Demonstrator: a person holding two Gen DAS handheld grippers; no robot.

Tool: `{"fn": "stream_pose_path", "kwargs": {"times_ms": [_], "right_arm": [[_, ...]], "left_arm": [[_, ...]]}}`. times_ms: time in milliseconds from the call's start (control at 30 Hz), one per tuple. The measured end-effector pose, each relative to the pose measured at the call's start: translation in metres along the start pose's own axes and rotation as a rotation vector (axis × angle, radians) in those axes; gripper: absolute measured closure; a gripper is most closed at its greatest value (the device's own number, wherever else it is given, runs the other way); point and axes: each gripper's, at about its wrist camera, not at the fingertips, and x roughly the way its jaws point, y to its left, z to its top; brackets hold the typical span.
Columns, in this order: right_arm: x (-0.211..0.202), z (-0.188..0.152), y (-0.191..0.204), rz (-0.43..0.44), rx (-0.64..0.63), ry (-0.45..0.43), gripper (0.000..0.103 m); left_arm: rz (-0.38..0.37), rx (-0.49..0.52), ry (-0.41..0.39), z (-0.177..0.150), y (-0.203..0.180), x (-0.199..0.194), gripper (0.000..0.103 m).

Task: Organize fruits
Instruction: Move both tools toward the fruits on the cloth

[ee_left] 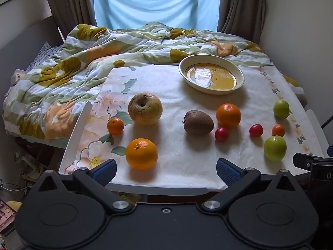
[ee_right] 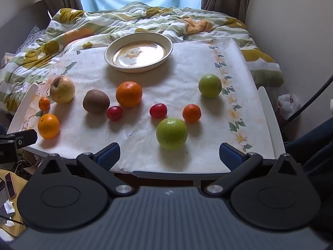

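Fruits lie loose on a floral-cloth table (ee_left: 170, 158). In the left wrist view: a yellowish apple (ee_left: 145, 108), a kiwi (ee_left: 198, 122), two oranges (ee_left: 141, 154) (ee_left: 228, 115), small mandarins (ee_left: 115, 126), red cherry tomatoes (ee_left: 221, 134) and green fruits (ee_left: 275, 148). An empty cream plate (ee_left: 211, 74) stands at the back. My left gripper (ee_left: 166, 169) is open and empty at the front edge, near the front orange. My right gripper (ee_right: 169, 156) is open and empty just before a green fruit (ee_right: 172, 133). The plate (ee_right: 139, 51) also shows there.
A rumpled flowered quilt (ee_left: 83, 62) covers the bed behind the table. Walls and curtains close in both sides. The table has white raised side rails (ee_right: 268, 114). Clutter and a phone (ee_right: 10, 185) lie on the floor at the left.
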Motion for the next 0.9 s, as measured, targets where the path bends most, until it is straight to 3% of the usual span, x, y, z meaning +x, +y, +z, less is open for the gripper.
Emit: {"fn": "stream_pose_path", "kwargs": {"times_ms": [900], "right_arm": [[0.0067, 0.0066, 0.0026, 0.024, -0.006, 0.004, 0.0]], "left_arm": [[0.029, -0.004, -0.019, 0.0032, 0.0024, 0.0019, 0.0]]}}
